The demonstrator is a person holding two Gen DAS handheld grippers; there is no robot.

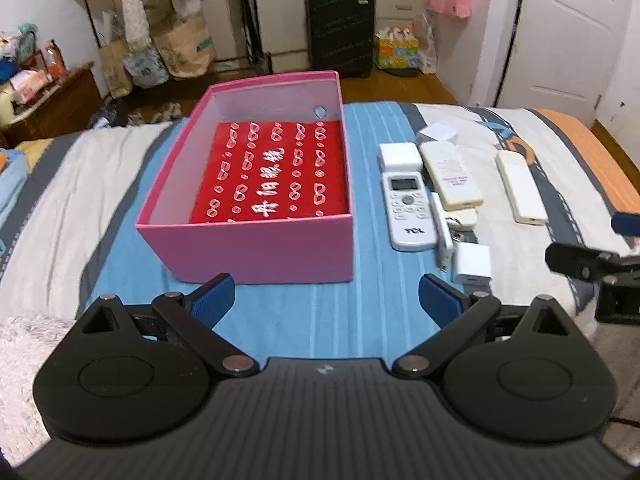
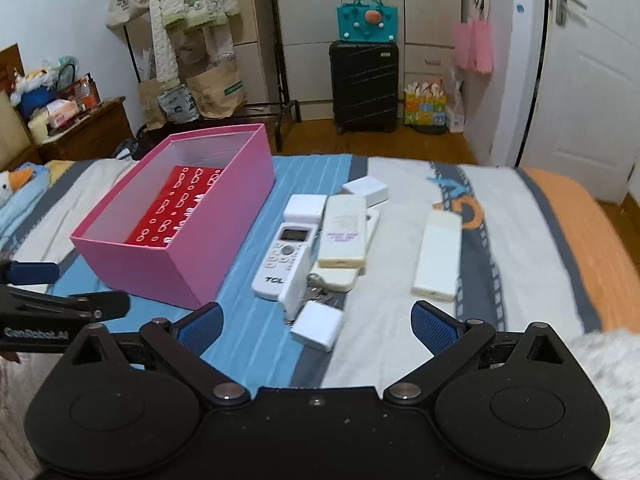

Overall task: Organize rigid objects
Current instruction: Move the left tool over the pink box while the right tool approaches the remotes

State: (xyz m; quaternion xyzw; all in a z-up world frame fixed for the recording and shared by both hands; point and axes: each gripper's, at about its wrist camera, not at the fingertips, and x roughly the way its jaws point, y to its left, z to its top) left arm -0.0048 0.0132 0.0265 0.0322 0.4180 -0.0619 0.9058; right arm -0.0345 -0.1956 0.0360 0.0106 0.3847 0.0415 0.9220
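Note:
An open pink box [image 1: 256, 248] [image 2: 208, 240] with a red patterned cloth [image 1: 276, 172] on its floor stands on the bed. To its right lies a cluster of white objects: a TCL remote [image 1: 408, 210] [image 2: 282, 262], a cream remote [image 1: 452, 178] [image 2: 344, 230], a long white bar [image 1: 520, 186] [image 2: 438, 256], a small white charger cube [image 1: 473, 266] [image 2: 318, 326] and more cubes [image 1: 400, 156] [image 2: 366, 190]. My left gripper [image 1: 326, 300] is open and empty, just in front of the box. My right gripper [image 2: 318, 326] is open and empty, with the near cube between its fingers' line.
The bed cover [image 1: 304, 320] has blue, white, grey and orange stripes. A black suitcase [image 2: 364, 84], paper bags, a clothes rack and a white door [image 2: 592, 100] stand beyond the bed's far edge. A wooden cabinet [image 2: 88, 132] stands at far left.

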